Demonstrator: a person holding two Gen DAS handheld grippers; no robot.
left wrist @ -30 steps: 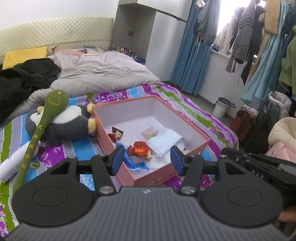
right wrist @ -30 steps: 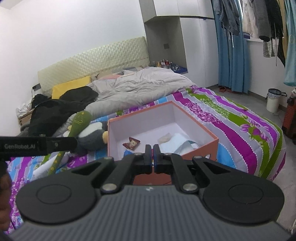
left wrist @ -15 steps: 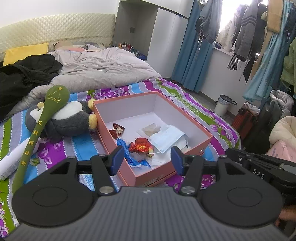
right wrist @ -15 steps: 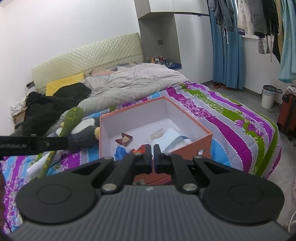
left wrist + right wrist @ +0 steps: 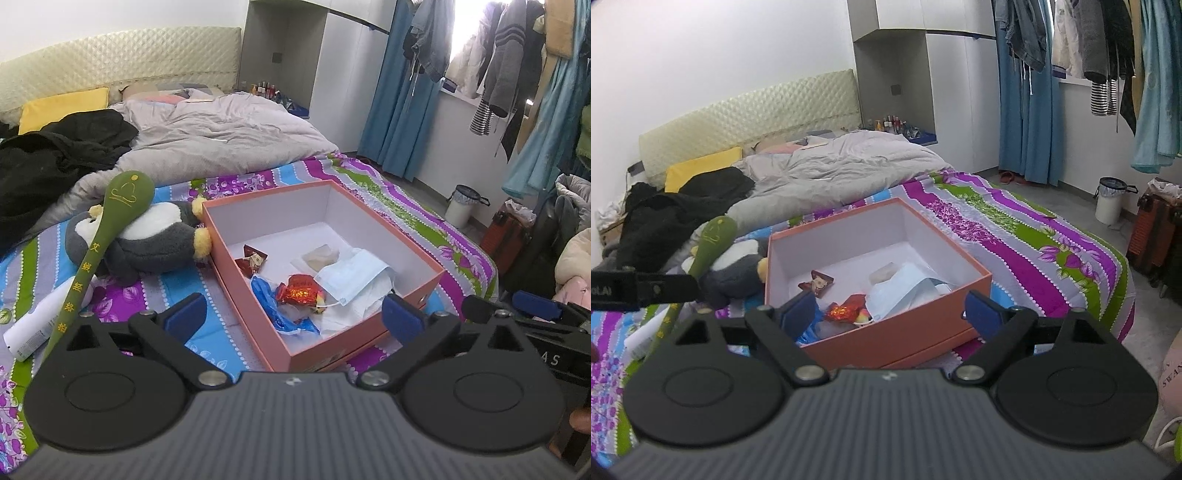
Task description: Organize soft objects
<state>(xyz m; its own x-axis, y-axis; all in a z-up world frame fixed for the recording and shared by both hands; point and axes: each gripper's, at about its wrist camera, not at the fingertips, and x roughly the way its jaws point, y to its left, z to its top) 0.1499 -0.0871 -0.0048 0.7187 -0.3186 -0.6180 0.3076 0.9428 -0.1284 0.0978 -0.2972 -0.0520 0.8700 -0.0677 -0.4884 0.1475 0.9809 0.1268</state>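
An orange box (image 5: 255,291) (image 5: 908,317) lies open on the striped bedspread. Inside it are a blue face mask (image 5: 351,277) (image 5: 905,291), red foil wrappers (image 5: 301,291) (image 5: 846,308), a blue wrapper (image 5: 266,295) and white tissue. Left of the box lies a plush penguin (image 5: 155,240) (image 5: 735,273) with a green spoon-shaped bat (image 5: 110,221) (image 5: 709,240) across it. My left gripper (image 5: 293,314) hovers before the box's near corner, its jaws opening wide with nothing held between them. Just short of the box's near wall, my right gripper (image 5: 890,310) is likewise opening and holds nothing.
A white bottle (image 5: 40,325) lies left of the bat. A grey duvet (image 5: 221,136), black clothes (image 5: 55,162) and a yellow pillow (image 5: 62,107) fill the bed's far end. Right of the bed stand a small bin (image 5: 1110,199), hanging clothes and bags.
The right gripper's jaws went from shut to wide apart. The left gripper's jaws spread much wider. Both hands stayed nearly in place before the box.
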